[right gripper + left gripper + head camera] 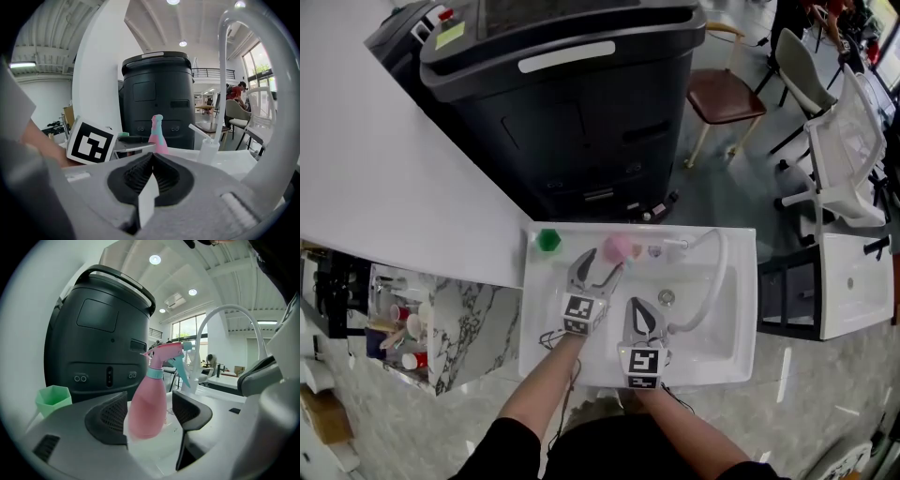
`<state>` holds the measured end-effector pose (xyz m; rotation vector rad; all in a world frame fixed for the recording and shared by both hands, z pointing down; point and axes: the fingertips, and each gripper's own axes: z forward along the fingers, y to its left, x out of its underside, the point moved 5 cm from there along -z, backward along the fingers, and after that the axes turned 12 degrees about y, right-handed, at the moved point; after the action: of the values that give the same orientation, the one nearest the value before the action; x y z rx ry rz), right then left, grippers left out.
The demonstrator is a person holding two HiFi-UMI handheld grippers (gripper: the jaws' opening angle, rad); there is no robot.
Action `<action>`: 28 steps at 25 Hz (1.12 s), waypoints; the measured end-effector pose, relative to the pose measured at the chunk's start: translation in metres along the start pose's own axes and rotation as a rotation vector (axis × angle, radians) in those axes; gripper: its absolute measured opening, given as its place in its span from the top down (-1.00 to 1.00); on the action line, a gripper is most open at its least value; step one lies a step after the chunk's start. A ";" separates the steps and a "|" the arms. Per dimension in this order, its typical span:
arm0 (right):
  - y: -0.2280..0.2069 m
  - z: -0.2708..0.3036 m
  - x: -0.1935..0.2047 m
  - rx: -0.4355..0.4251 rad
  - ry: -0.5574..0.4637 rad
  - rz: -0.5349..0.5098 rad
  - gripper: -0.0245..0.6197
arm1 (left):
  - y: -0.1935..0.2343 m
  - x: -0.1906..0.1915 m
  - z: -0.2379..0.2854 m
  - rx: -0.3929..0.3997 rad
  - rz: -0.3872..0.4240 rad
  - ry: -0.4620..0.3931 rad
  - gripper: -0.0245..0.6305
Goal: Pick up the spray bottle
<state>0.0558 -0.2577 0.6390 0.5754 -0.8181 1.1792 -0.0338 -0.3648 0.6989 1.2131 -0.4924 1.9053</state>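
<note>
The pink spray bottle (618,247) with a teal collar and trigger stands upright at the back of the white sink (733,349). My left gripper (600,265) is right in front of it, open. In the left gripper view the bottle (147,404) rises between the two dark pads (108,420), just past their tips, and I see no pad pressing on it. My right gripper (639,309) is lower, over the basin, shut with nothing in it. In the right gripper view its pads (161,176) meet, and the bottle (158,133) shows beyond them.
A green cup (548,240) sits at the sink's back left corner. A curved white faucet (712,281) arches over the basin on the right, above the drain (667,297). A large black bin (572,103) stands close behind the sink. A white wall is at the left.
</note>
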 end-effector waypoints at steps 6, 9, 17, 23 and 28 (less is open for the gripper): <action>0.003 -0.005 0.012 -0.002 0.012 0.004 0.93 | -0.004 0.011 0.014 0.019 0.013 0.014 -0.06; 0.004 -0.006 0.017 -0.006 0.011 -0.019 0.93 | -0.004 0.006 0.019 0.031 0.023 0.024 -0.10; 0.006 0.000 0.024 -0.024 0.040 -0.015 0.93 | 0.004 0.012 0.040 0.037 0.022 0.073 -0.14; 0.002 0.003 0.027 -0.026 0.054 -0.013 0.93 | 0.008 0.015 0.046 0.047 0.012 0.080 -0.14; 0.000 0.002 0.029 -0.027 0.061 -0.018 0.93 | 0.012 0.015 0.043 0.037 -0.042 0.064 -0.10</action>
<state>0.0599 -0.2427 0.6638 0.5215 -0.7741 1.1621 -0.0222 -0.3951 0.7330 1.1736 -0.3970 1.9187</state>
